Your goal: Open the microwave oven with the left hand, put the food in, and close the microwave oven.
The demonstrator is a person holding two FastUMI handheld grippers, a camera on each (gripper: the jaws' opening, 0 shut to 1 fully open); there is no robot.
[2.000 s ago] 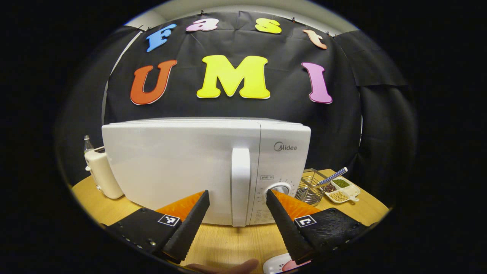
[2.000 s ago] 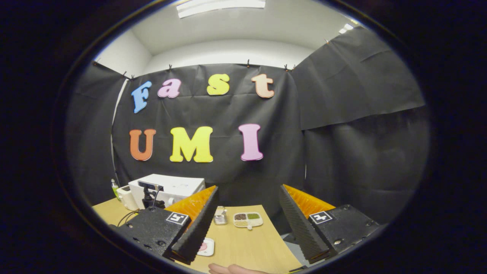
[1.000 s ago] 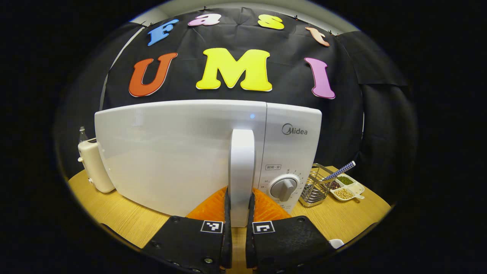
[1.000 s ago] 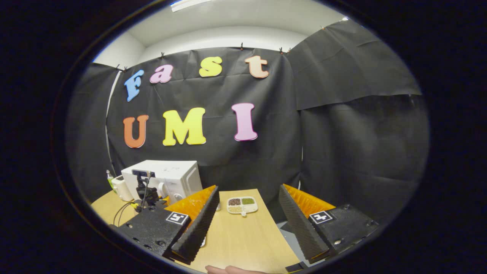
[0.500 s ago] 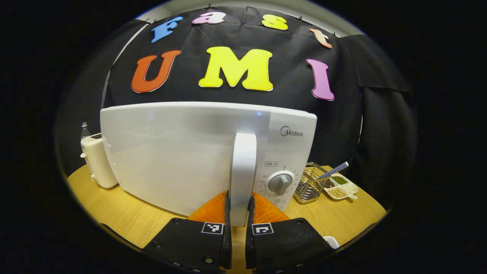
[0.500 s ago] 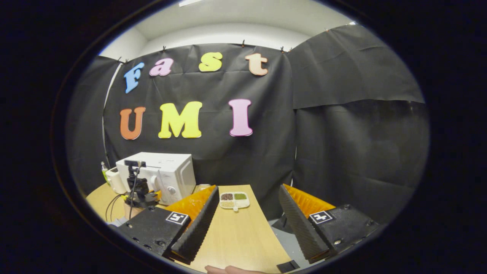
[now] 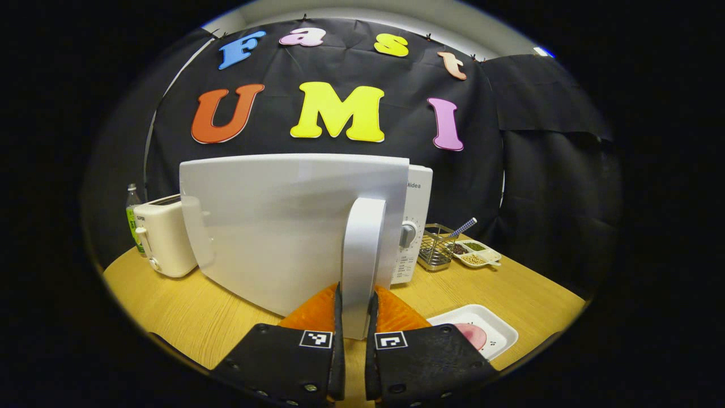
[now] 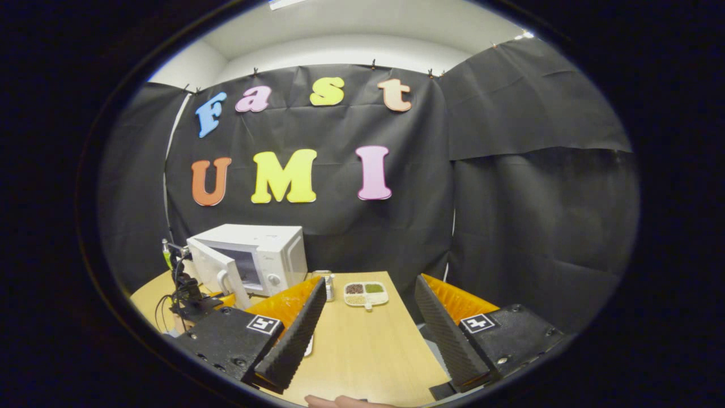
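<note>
Here — wooden table [image 7: 512, 289] — black-draped booth.

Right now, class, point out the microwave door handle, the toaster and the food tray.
handle [image 7: 362, 255], left gripper view, mid-shaft
toaster [image 7: 164, 241], left gripper view, front face
food tray [image 7: 498, 331], left gripper view, bare right rim

Glossy plastic microwave door [image 7: 283, 226], wood-grain table [image 7: 181, 311]

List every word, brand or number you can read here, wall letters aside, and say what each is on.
"idea": the end of the brand mark on the microwave; its start is hidden behind the open door.
Print around the dial: too small to read.
Label on the bottle: too blurred to read.
</note>
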